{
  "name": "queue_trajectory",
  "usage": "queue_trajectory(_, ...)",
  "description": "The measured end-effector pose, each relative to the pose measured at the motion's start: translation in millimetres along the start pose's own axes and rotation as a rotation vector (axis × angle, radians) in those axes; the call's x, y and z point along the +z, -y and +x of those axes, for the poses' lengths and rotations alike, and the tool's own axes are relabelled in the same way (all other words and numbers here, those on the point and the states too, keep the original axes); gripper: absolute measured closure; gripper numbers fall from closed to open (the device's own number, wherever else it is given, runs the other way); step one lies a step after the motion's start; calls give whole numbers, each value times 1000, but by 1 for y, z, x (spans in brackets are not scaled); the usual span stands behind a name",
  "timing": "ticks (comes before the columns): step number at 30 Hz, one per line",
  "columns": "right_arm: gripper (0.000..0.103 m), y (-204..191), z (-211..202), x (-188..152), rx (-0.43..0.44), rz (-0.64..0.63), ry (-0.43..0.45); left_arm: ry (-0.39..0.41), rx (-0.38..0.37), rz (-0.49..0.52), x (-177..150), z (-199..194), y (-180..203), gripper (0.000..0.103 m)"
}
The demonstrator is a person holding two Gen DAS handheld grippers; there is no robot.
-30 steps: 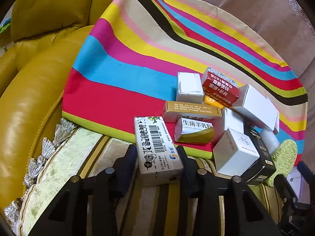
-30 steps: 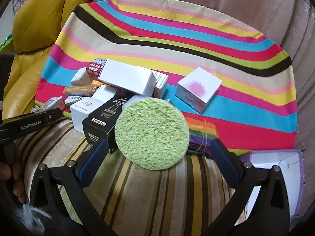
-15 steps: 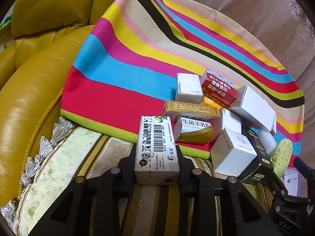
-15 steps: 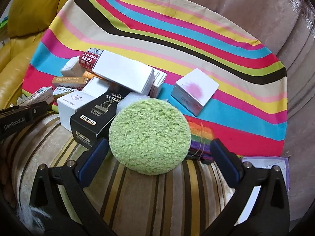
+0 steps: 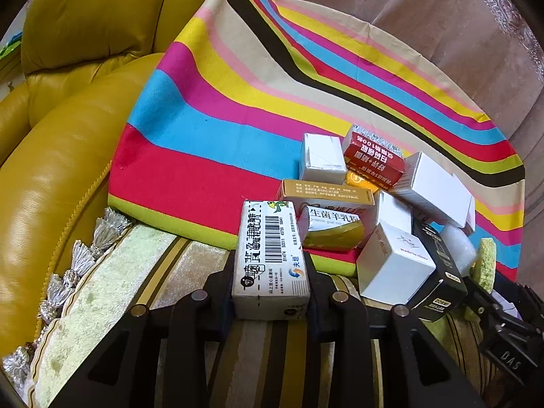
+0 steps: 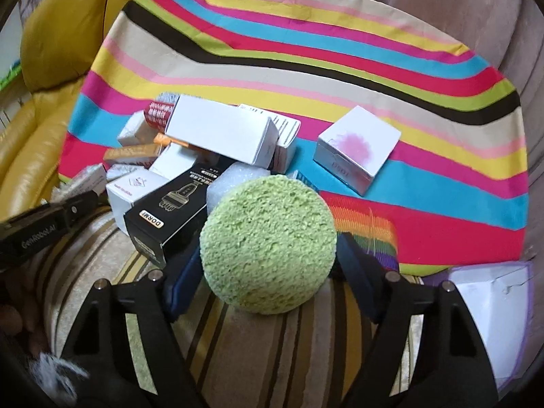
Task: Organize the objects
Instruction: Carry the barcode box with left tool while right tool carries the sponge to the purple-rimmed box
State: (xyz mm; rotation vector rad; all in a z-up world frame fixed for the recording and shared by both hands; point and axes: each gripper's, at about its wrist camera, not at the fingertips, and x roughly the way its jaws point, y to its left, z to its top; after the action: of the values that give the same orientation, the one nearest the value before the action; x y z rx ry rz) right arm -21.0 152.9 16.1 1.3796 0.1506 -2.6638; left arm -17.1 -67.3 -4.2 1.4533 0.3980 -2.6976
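My left gripper (image 5: 271, 268) is shut on a white barcode box (image 5: 268, 255), held at the near edge of the striped cloth (image 5: 204, 142). My right gripper (image 6: 268, 255) is shut on a round green sponge (image 6: 268, 244), which also shows edge-on in the left wrist view (image 5: 484, 261). A pile of small boxes lies on the cloth: a black DORMI box (image 6: 173, 207), a white cube box (image 5: 394, 265), a long white box (image 6: 221, 132), a red box (image 5: 372, 158) and a gold box (image 5: 326, 193).
A white box with a pink blotch (image 6: 357, 149) lies apart on the cloth at right. A rainbow-coloured item (image 6: 367, 231) sits behind the sponge. A purple-edged white box (image 6: 489, 299) is at near right. A yellow leather sofa (image 5: 68, 136) rises at left; a striped cushion (image 5: 136, 278) lies below.
Both grippers have closed: the left on the barcode box, the right on the green sponge. The right gripper has moved forward toward the pile.
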Motion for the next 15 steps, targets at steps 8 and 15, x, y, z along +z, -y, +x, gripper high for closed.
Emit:
queue_trajectory(8,36,11,-9,-6,92,53,19,41,30,24,-1,-11,7,69)
queue_trajectory(15,8,29,-9,-7,190,138,21,36,39,35,0,-10,9,69)
